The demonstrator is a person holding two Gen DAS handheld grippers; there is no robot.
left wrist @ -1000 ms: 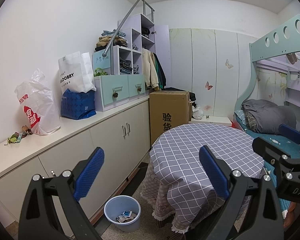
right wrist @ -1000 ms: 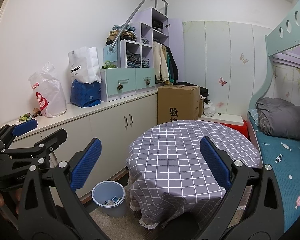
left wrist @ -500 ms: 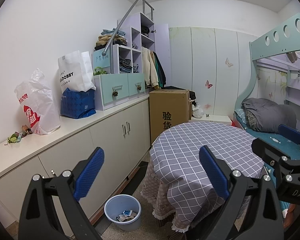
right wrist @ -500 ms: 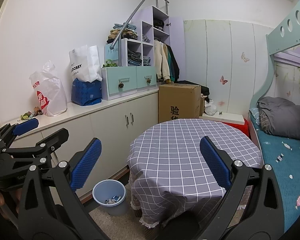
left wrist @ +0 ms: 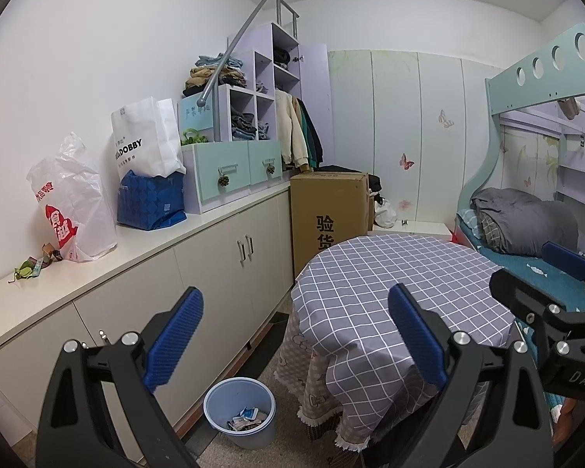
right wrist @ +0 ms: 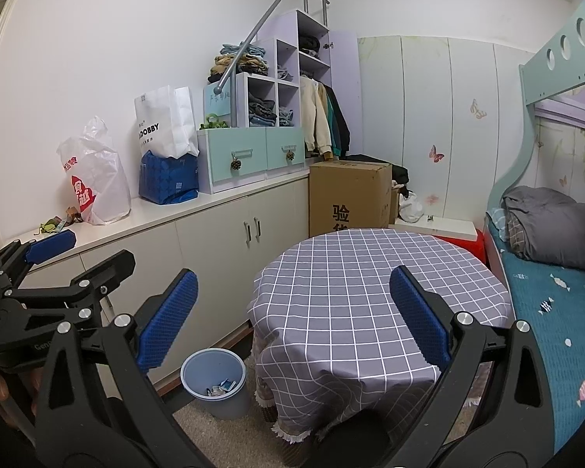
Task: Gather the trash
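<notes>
A light blue waste bin (left wrist: pixel 240 413) (right wrist: pixel 214 384) stands on the floor between the cabinet and the round table, with several wrappers (left wrist: pixel 247 419) lying in its bottom. Small scraps of trash (left wrist: pixel 31 267) (right wrist: pixel 52 225) lie on the white countertop beside a plastic bag. My left gripper (left wrist: pixel 295 335) is open and empty, held high above the bin and the table edge. My right gripper (right wrist: pixel 292 318) is also open and empty, above the table's near edge. Each gripper shows at the side of the other's view.
A round table with a grey checked cloth (left wrist: pixel 390 284) (right wrist: pixel 370 284) fills the middle. A long white cabinet (left wrist: pixel 214 257) runs along the left wall, carrying a white-and-red plastic bag (left wrist: pixel 72 210), a blue bag and drawers. A cardboard box (right wrist: pixel 349 199) stands behind. A bunk bed (right wrist: pixel 557 296) is on the right.
Both views have drifted only very slightly. Both grippers stay open and empty, and nothing in the room has moved.
</notes>
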